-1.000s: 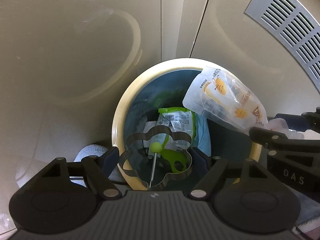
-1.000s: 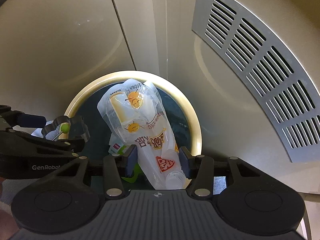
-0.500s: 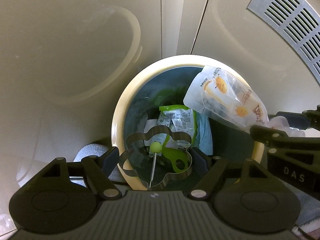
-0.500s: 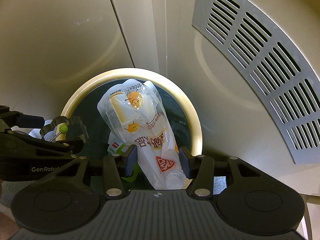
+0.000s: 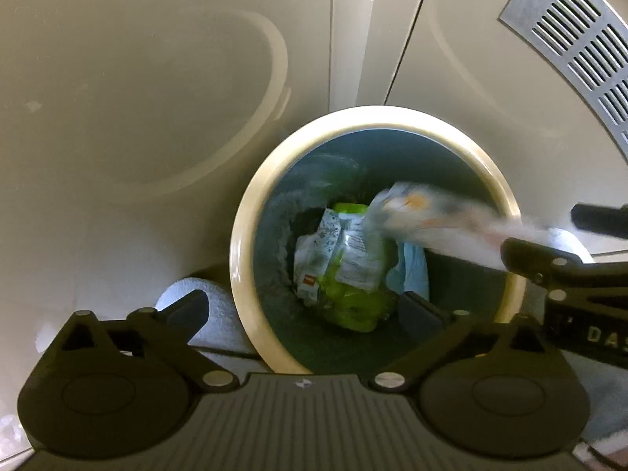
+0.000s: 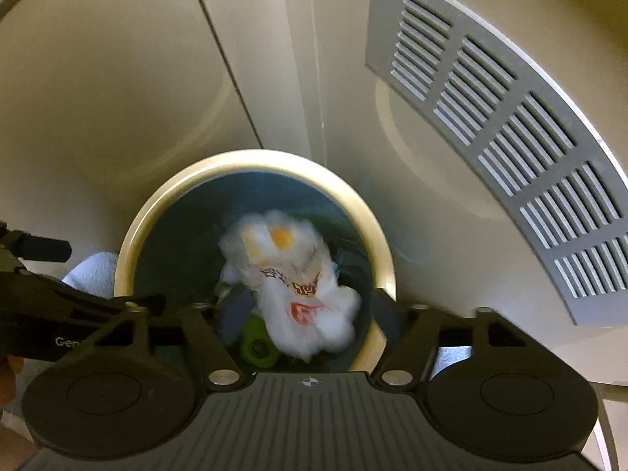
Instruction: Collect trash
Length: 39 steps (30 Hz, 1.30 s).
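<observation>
A round bin with a cream rim (image 5: 251, 212) (image 6: 157, 200) and dark inside stands below both grippers. My left gripper (image 5: 302, 310) is open and empty over the bin's near edge. My right gripper (image 6: 304, 306) is open; the clear snack pouch (image 6: 294, 274) is blurred between its spread fingers, falling into the bin. It also shows in the left wrist view (image 5: 428, 216) as a blurred streak. Green and white wrappers (image 5: 345, 263) and a green object (image 6: 257, 347) lie at the bin's bottom.
Beige cabinet panels (image 5: 157, 78) stand behind the bin, with a grey vent grille (image 6: 510, 137) at the right. A pale cloth roll (image 5: 208, 306) lies left of the bin. The right gripper's body (image 5: 569, 286) reaches in from the right.
Both grippers opened. The metal cookie cutter with the green-tipped pick left the left gripper and is no longer seen. The pouch left the right gripper and is dropping into the bin.
</observation>
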Each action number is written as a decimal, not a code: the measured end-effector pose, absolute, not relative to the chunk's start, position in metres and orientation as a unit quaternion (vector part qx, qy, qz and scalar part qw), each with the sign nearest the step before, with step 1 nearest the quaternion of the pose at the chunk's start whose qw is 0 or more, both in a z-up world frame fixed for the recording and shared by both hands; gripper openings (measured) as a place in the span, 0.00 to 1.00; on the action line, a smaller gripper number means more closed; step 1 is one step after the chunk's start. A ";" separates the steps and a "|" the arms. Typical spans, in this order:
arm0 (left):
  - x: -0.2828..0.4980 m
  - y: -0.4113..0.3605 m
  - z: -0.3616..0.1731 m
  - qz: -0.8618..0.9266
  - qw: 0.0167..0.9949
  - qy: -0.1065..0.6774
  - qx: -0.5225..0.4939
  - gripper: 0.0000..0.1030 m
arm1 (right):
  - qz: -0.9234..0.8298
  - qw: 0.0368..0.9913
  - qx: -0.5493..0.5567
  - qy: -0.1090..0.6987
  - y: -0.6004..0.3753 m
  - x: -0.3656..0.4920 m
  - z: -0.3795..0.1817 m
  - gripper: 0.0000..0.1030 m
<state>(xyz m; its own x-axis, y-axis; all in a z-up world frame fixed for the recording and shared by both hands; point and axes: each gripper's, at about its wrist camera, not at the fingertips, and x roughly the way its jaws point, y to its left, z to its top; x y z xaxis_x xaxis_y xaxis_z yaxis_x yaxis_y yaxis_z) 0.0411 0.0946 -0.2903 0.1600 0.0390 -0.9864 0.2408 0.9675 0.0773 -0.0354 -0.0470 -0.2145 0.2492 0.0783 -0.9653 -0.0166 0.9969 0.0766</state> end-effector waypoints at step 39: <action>-0.028 0.111 -0.231 -0.048 0.798 0.584 0.142 1.00 | 0.034 0.823 -0.039 0.565 -0.006 -0.111 -0.142 0.96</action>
<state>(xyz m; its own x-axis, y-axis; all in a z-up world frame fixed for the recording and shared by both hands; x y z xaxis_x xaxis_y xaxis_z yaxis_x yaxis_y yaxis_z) -0.0279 0.1109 -0.2310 0.3142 0.0899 -0.9451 0.2427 0.9548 0.1715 -0.1112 -0.0057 -0.1420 0.3581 0.0124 -0.9336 -0.1010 0.9946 -0.0256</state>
